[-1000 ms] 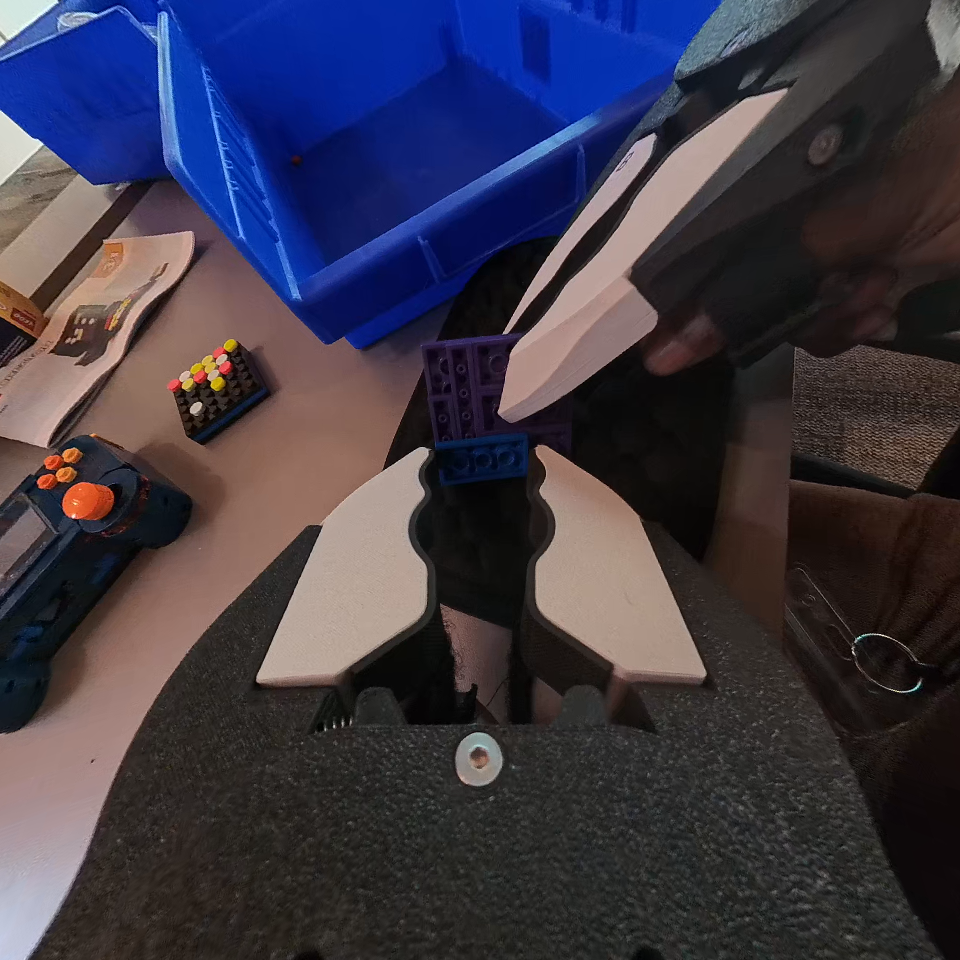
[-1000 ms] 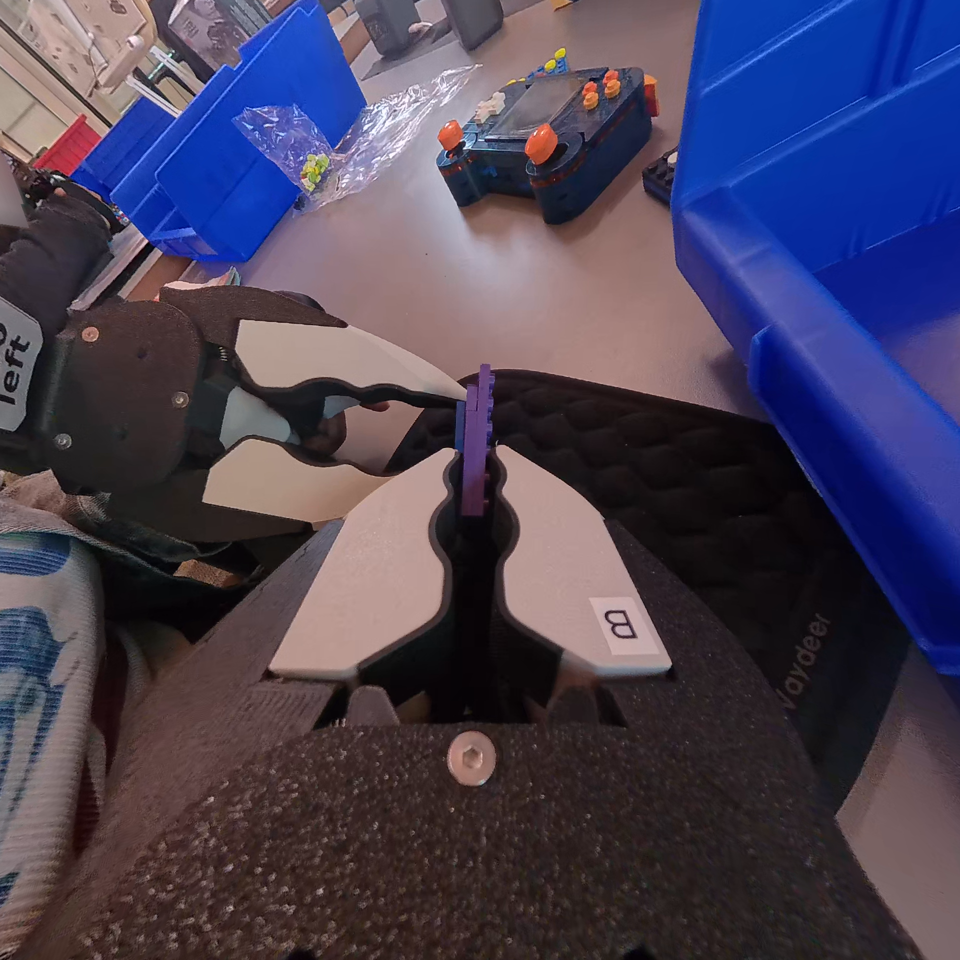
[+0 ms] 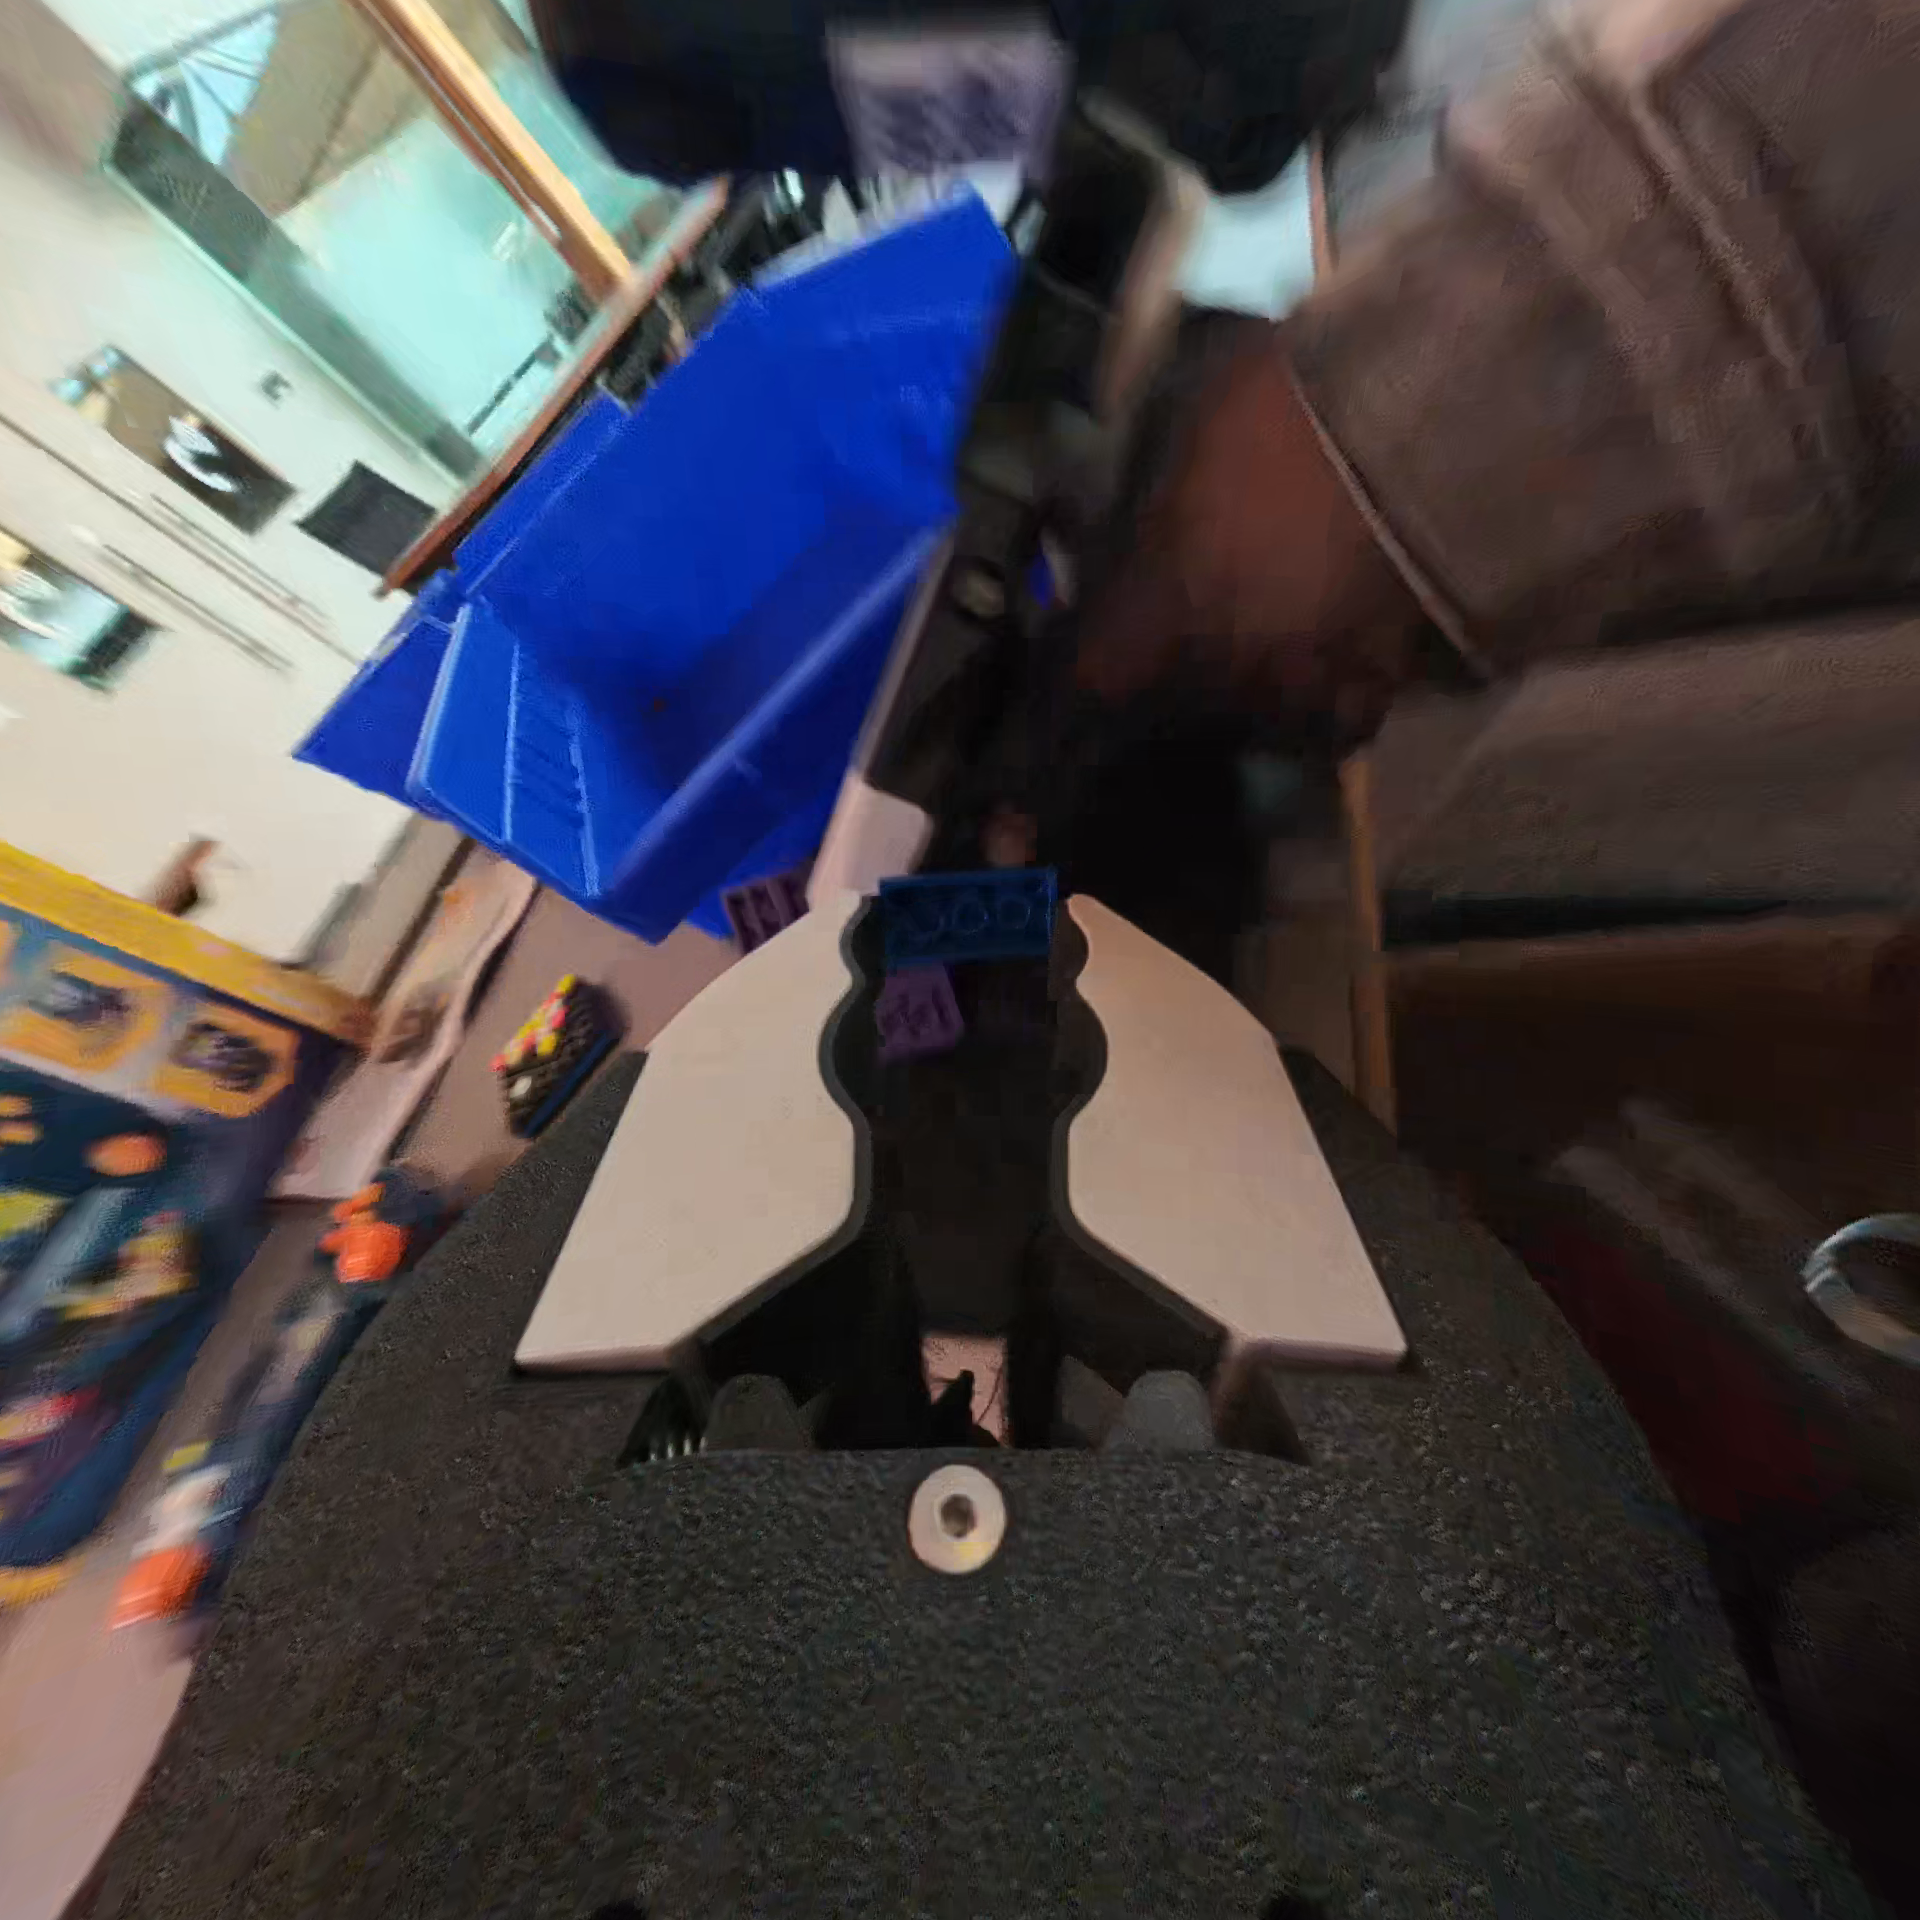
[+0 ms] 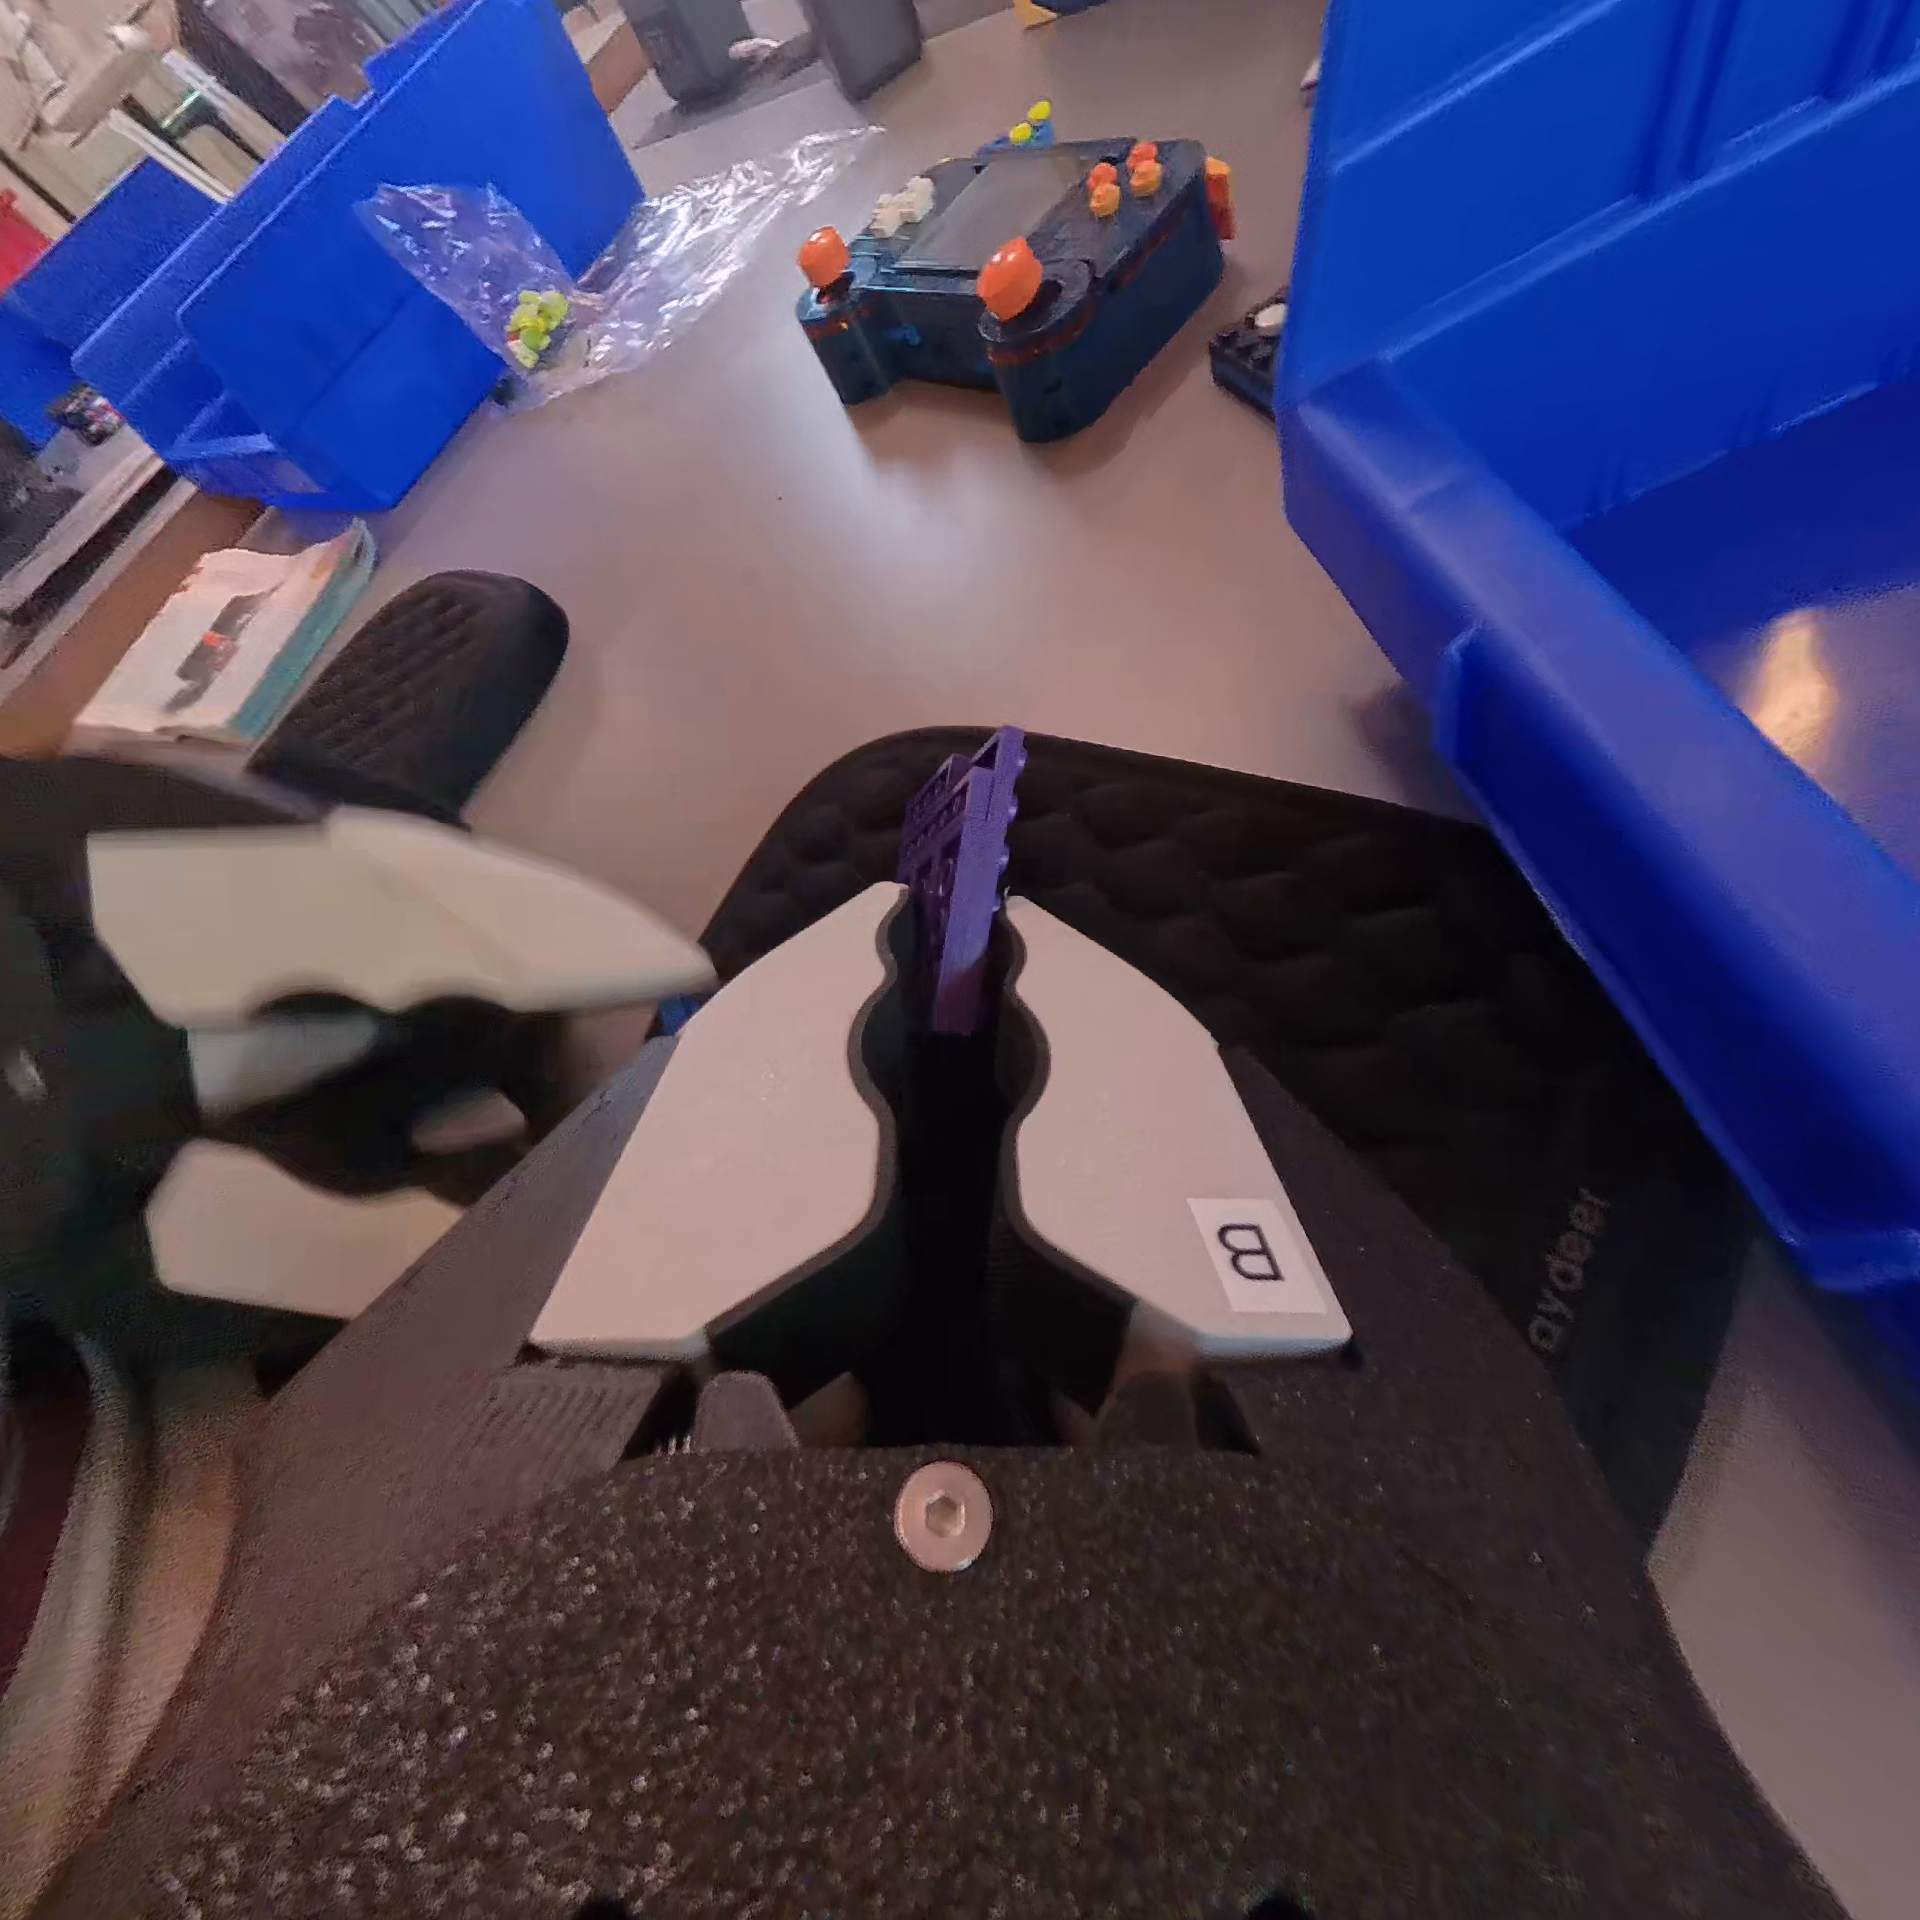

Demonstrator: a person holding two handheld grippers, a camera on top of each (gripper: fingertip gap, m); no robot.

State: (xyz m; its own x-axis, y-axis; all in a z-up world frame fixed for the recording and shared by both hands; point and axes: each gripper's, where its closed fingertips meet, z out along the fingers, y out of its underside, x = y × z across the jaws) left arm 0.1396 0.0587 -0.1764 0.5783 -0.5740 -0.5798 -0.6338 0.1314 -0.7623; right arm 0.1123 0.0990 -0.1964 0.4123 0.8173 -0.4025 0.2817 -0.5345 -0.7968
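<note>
My left gripper is shut on a small blue brick, held crosswise between its fingertips. This view is blurred and tilted. My right gripper is shut on a purple plate, held on edge above a black mat. Parts of the purple plate show behind the left fingers. In the right wrist view the left gripper is to the left of the plate and apart from it. A hand and brown sleeve fill the right of the left wrist view.
A large blue bin stands right of the mat and shows in the left wrist view. A brick-built game controller, a plastic bag, more blue bins and a booklet lie on the grey table. A small studded black plate lies nearby. My hands' fingertips stand some 5 cm from each other.
The blue brick has come off the purple plate and stays in my left gripper. The left gripper has swung away to the left and tilted. The right gripper still holds the plate.
</note>
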